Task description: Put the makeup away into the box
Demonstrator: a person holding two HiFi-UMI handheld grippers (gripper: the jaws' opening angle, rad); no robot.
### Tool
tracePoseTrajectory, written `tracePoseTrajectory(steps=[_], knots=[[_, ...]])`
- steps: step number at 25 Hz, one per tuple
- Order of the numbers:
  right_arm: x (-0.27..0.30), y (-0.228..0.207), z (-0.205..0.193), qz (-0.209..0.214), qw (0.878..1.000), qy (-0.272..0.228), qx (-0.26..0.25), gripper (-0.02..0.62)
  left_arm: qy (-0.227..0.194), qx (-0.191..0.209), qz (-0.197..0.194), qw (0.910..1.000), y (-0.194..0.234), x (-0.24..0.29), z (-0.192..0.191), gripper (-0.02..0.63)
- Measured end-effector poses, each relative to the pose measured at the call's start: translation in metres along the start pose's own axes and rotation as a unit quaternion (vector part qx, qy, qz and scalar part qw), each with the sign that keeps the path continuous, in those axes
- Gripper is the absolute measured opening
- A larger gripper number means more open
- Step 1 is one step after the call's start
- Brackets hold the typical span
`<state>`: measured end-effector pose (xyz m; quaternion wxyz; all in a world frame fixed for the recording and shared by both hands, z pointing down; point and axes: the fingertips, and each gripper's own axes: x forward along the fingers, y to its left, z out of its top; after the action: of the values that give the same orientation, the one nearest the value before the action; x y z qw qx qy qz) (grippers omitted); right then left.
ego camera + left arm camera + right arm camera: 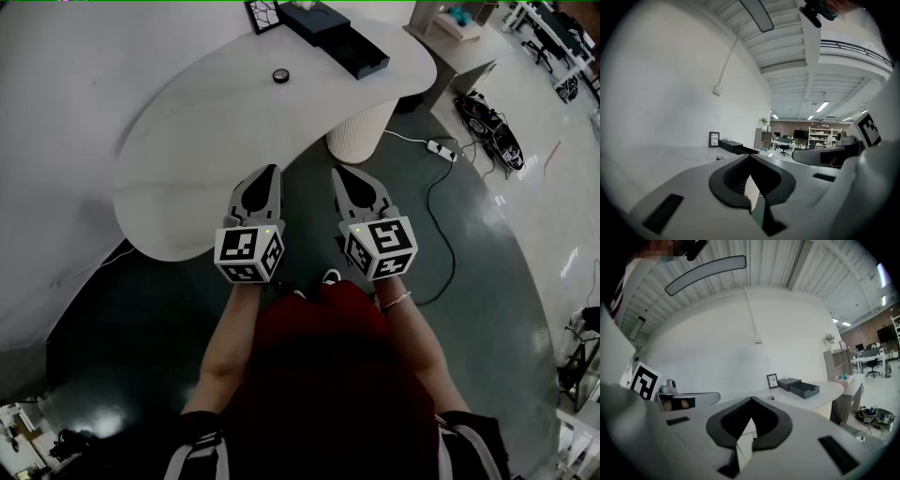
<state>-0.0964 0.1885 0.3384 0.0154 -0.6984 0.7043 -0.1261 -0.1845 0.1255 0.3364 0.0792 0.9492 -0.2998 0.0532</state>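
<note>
Makeup pot (pixel 280 75) first: small, round and dark, alone on the white table (pixel 187 159), a little to the near-left of the box (pixel 314 21) and not touching it. Open drawer (pixel 364 54) sticking out on the right side of the box, looking ready to take the pot. Left tool (pixel 270 173) and right tool (pixel 342 176) side by side, well apart from the box, near the end of the table farthest from it. Both pinched tight shut, with nothing inside. Too far away for a grab, so step closer and reach toward the box. Use one tool only, likely the right one, being on the drawer side. Open it wide before getting to the pot, not on top of it. Come in low and level, one tip on each side of the pot, then squeeze slowly. Careful with a small round thing like this: probably easy to push away or flip with a shut or half-open tip. Lift straight up, carry it the short way over to the drawer, lower it inside, then let go. Stay clear of the picture frame (pixel 262 14) standing just left of the box. Hold the other tool back, away from the box.
</note>
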Motion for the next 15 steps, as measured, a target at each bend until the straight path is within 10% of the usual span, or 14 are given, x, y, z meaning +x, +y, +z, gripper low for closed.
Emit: tracePoseTrajectory(steps=[15], knots=[[0.011, -0.028, 0.014, 0.053, 0.998, -0.015, -0.011, 0.015, 0.004, -0.009, 0.028, 0.9996, -0.006, 0.028, -0.004, 0.022]])
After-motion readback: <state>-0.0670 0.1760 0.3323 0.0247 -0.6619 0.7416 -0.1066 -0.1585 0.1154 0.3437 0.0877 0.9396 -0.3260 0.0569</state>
